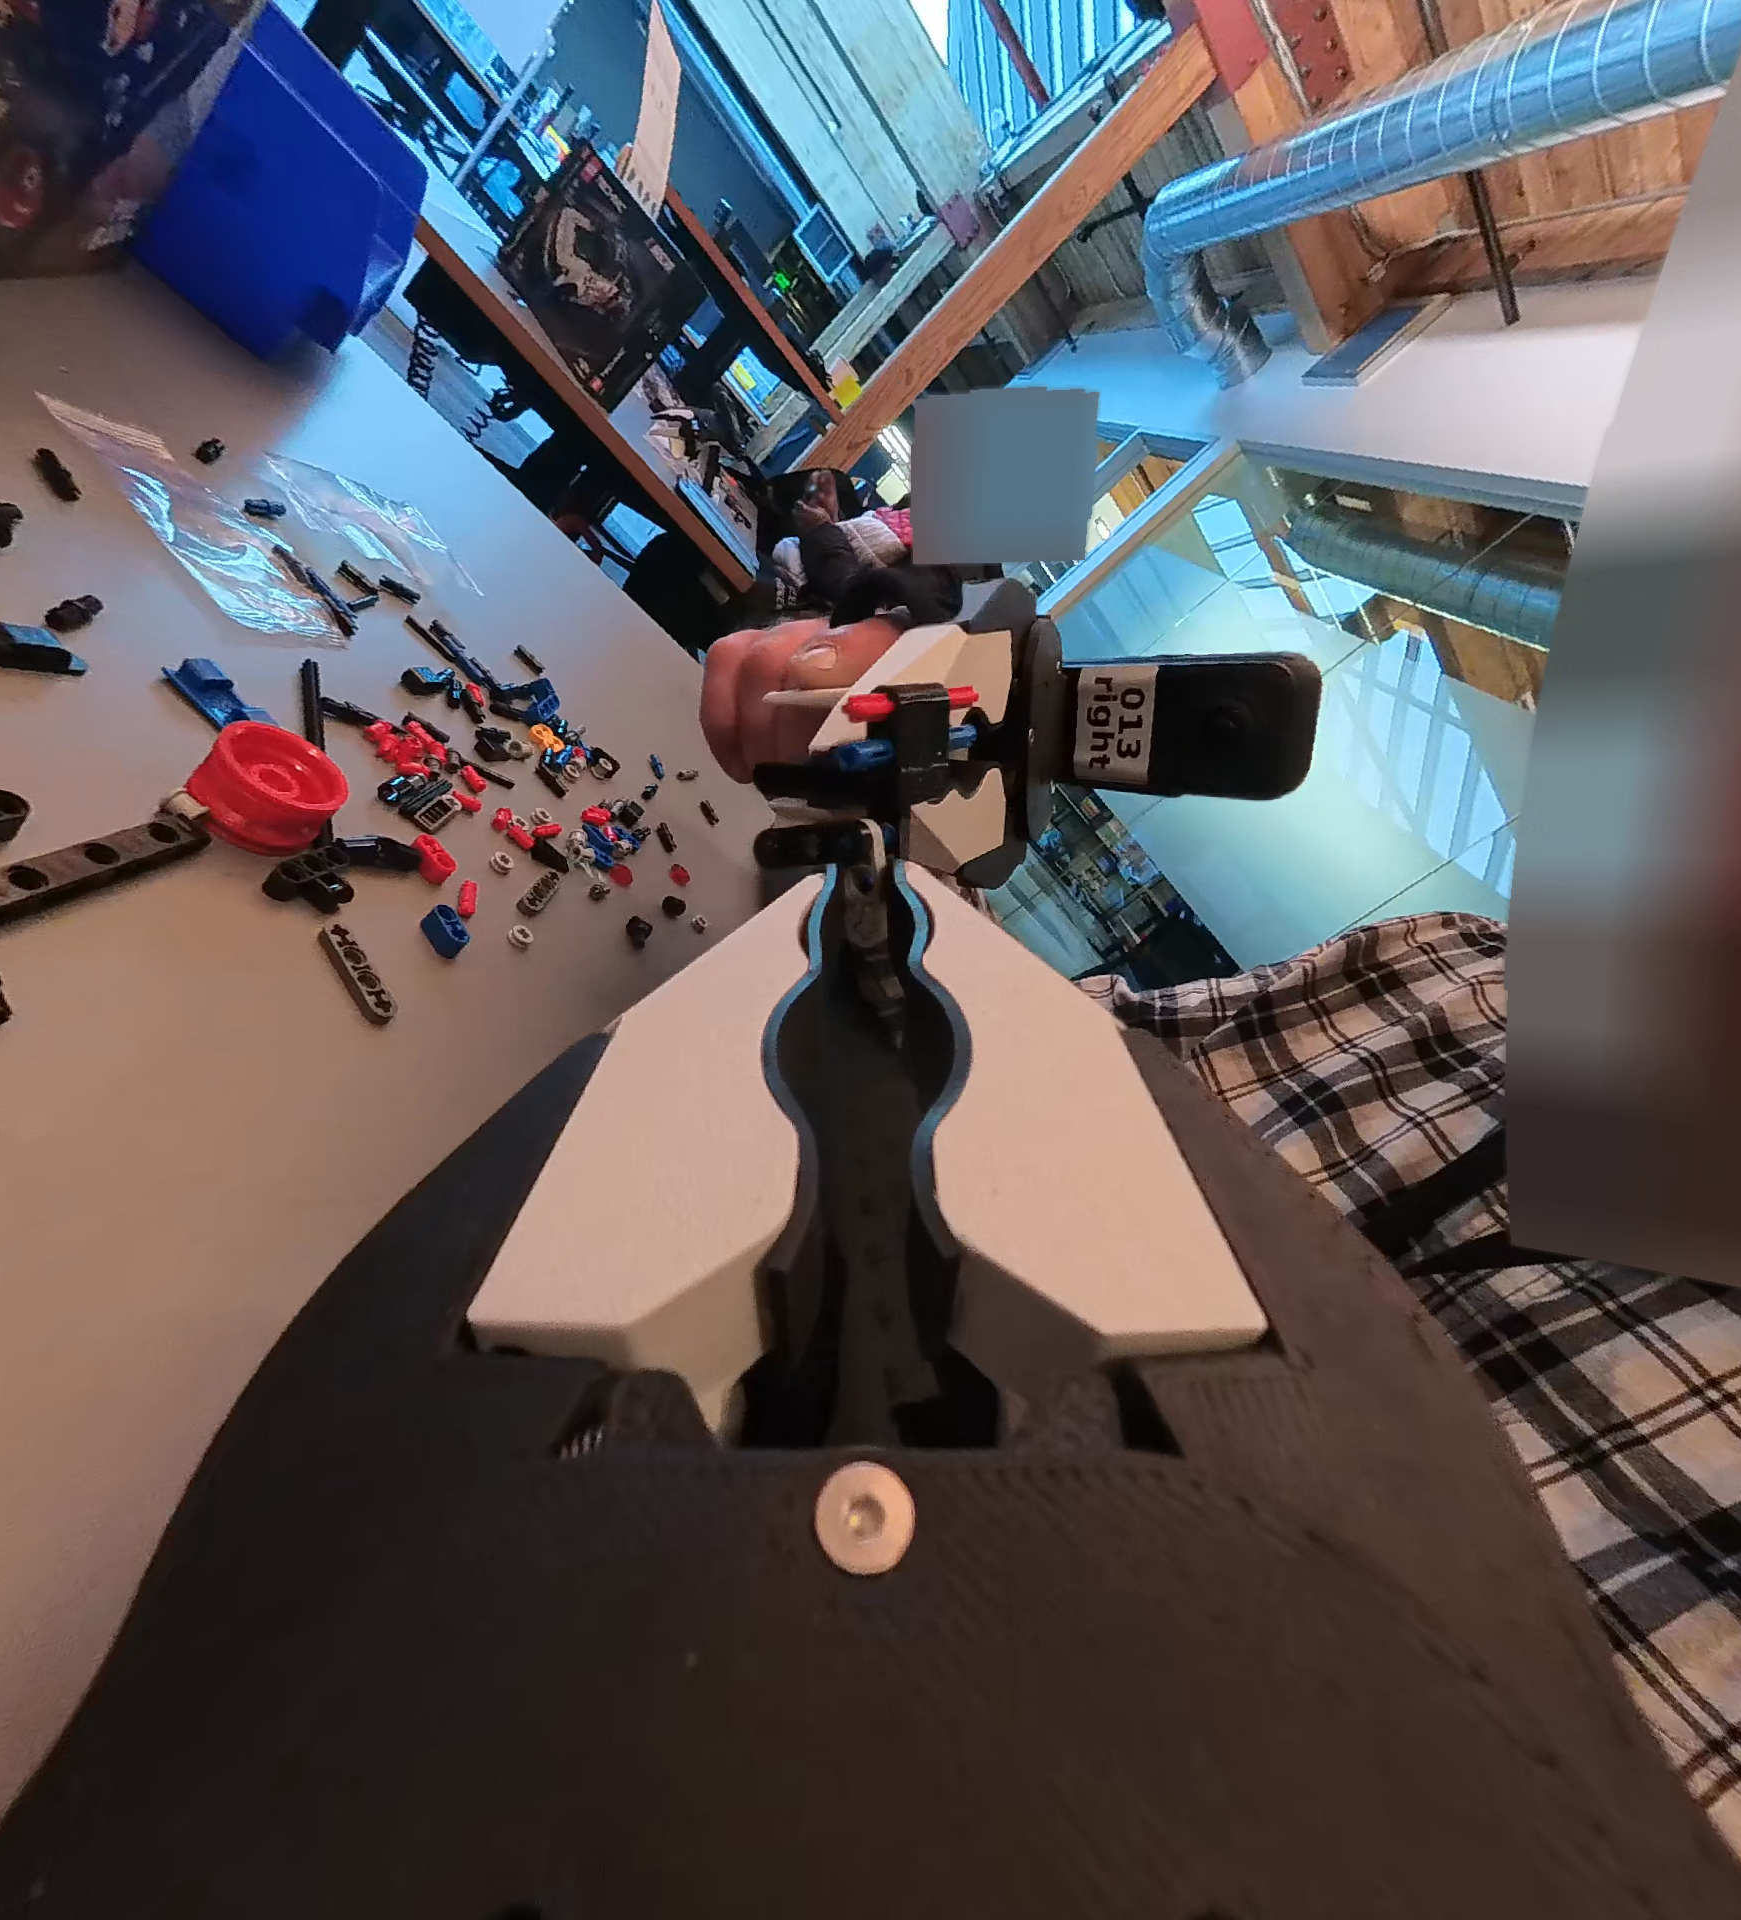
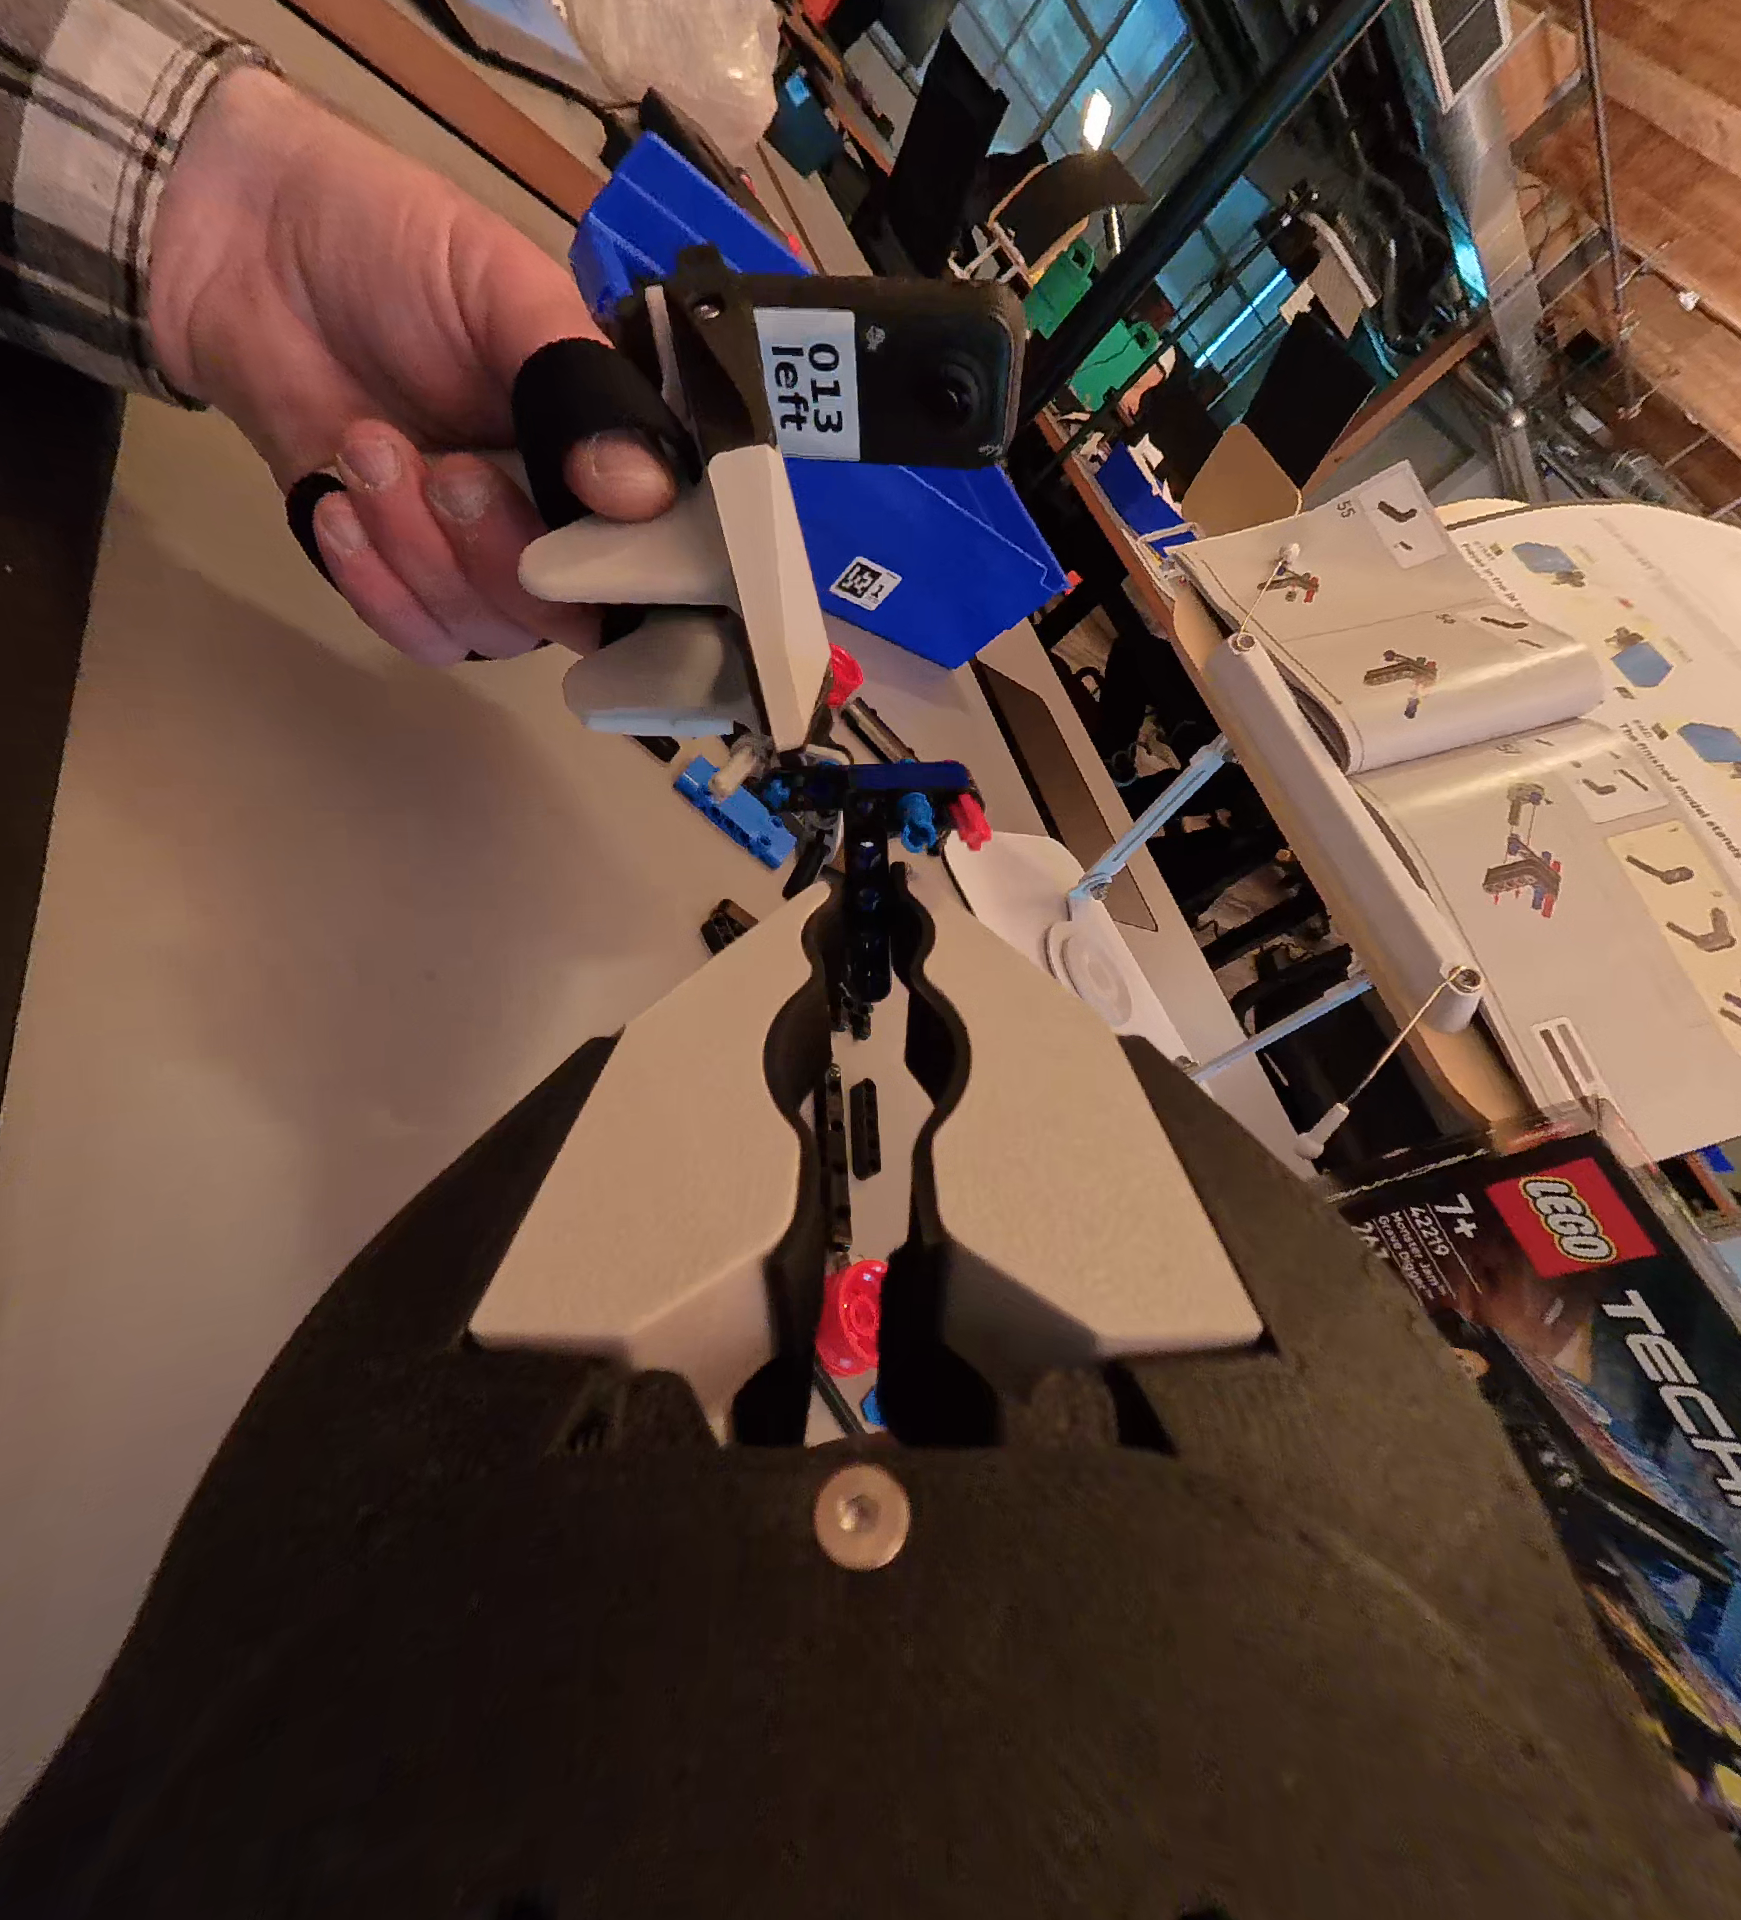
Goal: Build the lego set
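Writing shows in several places and is not copied here. In the left wrist view, a white printed label (image 1: 1115,727) sits on a black camera body (image 1: 1209,722) just beyond the jaws.

In the right wrist view, a like white label (image 2: 812,387) sits on a black camera (image 2: 907,379) above the jaws. A small white code sticker (image 2: 864,584) is on a blue plastic bin (image 2: 939,540) just under it. Right of the jaws, an open white instruction booklet (image 2: 1417,623) bears printed numbers and captions. Lower right, a dark cardboard box (image 2: 1676,1475) carries a red logo patch (image 2: 1569,1218) and white lettering.

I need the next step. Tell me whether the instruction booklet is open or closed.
Open: the instruction booklet lies spread on a white stand beside the table, with pages of build diagrams showing.
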Demonstrator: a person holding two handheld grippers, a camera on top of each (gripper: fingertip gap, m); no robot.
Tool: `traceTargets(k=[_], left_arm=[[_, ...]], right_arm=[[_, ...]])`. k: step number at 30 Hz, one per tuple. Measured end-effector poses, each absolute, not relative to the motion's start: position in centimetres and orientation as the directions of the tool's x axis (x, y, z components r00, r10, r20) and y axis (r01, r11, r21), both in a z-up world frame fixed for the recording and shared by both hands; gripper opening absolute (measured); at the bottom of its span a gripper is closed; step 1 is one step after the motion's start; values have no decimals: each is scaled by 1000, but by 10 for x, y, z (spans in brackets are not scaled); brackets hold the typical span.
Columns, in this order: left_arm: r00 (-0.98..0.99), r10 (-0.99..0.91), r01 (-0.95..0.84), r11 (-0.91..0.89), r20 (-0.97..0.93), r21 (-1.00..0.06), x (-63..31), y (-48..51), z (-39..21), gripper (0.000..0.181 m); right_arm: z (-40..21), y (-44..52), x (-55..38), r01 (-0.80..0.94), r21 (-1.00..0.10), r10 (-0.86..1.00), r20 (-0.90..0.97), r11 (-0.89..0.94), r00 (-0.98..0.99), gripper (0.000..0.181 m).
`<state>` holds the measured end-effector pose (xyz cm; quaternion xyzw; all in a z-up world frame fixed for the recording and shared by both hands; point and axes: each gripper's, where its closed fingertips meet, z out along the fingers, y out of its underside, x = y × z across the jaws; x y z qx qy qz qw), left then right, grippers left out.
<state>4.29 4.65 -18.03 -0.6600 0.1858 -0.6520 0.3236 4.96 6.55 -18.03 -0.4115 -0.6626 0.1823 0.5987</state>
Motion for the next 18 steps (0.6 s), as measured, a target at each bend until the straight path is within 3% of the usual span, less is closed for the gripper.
traceTargets(k=[18], left_arm=[[71, -676, 268, -695, 733, -667, 42, 54, -174, 6]], right_arm=[[-178, 75, 48, 365, -739, 753, 644, 567, 133, 5]])
